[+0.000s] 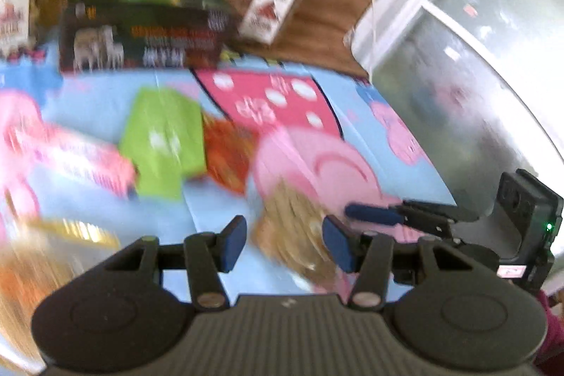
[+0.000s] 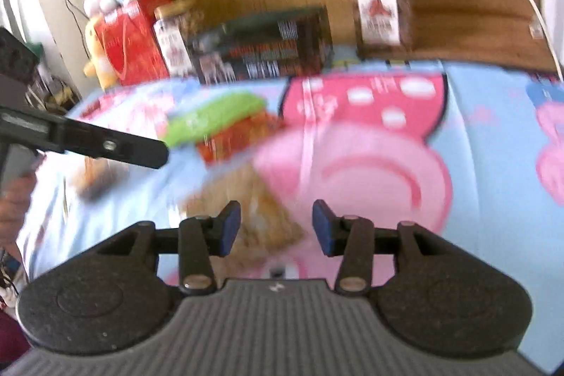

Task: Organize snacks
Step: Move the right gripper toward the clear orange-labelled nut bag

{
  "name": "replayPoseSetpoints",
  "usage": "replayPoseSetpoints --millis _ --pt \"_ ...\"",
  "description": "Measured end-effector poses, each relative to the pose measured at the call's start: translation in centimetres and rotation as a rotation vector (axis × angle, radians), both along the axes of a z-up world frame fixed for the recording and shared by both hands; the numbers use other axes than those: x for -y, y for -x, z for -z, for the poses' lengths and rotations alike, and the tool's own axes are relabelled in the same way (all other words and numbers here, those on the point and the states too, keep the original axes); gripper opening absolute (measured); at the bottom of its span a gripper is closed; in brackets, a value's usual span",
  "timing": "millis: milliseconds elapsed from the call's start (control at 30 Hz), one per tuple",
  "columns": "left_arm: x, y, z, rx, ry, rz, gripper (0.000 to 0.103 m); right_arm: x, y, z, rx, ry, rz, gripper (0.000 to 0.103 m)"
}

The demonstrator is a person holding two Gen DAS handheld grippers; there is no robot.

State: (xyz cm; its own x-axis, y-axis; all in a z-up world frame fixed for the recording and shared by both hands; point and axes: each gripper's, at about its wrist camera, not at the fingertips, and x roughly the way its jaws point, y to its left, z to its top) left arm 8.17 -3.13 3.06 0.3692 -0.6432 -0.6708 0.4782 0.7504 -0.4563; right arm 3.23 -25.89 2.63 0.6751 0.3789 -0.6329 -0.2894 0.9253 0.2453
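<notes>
Blurred snack packets lie on a cartoon-print blue tablecloth [image 1: 218, 249]. A tan biscuit packet [image 1: 292, 221] sits just beyond my left gripper [image 1: 284, 244], whose blue pads stand apart with nothing pressed between them. A finger of the right gripper [image 1: 373, 215] reaches in from the right beside that packet. In the right wrist view the tan packet [image 2: 253, 210] lies under my open right gripper [image 2: 276, 228], and a finger of the left gripper [image 2: 141, 154] comes in from the left. Farther out lie a green packet [image 1: 165, 143], an orange-red packet [image 1: 225, 154] and a pink packet [image 1: 77, 161].
A dark printed box [image 2: 268, 44] and two labelled jars [image 2: 380, 6] [image 2: 172, 34] stand at the table's far edge, with a red bag [image 2: 130, 41] and plush toys to the left. A golden packet [image 1: 53, 252] lies near left. A brown chair back [image 1: 328, 6] and a glass cabinet [image 1: 476, 76] stand behind.
</notes>
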Motion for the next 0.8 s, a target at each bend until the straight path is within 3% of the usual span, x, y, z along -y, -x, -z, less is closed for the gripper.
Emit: replayPoseSetpoints --millis 133,233,400,600,633,800 --pt "-0.8 2.1 1.5 -0.048 -0.005 -0.016 0.049 -0.8 2.5 0.4 0.041 0.002 0.018 0.052" --pt "-2.2 2.7 2.1 -0.072 0.002 -0.069 0.049 -1.8 3.3 0.7 0.04 -0.052 0.038 0.053" --pt "-3.5 1.3 2.9 -0.15 0.102 -0.105 0.05 -2.6 3.5 1.2 0.01 -0.18 -0.003 0.051" --pt "-3.4 -1.3 3.7 -0.218 0.199 -0.117 0.05 2.1 1.2 2.9 -0.142 -0.552 0.1 0.047" --pt "-3.4 -1.5 3.8 -0.219 0.208 -0.119 0.049 2.2 0.8 3.0 -0.16 -0.569 0.107 0.042" --pt "-3.6 -1.7 4.1 -0.225 0.235 -0.126 0.046 0.8 -0.2 2.8 -0.164 -0.552 0.096 0.041"
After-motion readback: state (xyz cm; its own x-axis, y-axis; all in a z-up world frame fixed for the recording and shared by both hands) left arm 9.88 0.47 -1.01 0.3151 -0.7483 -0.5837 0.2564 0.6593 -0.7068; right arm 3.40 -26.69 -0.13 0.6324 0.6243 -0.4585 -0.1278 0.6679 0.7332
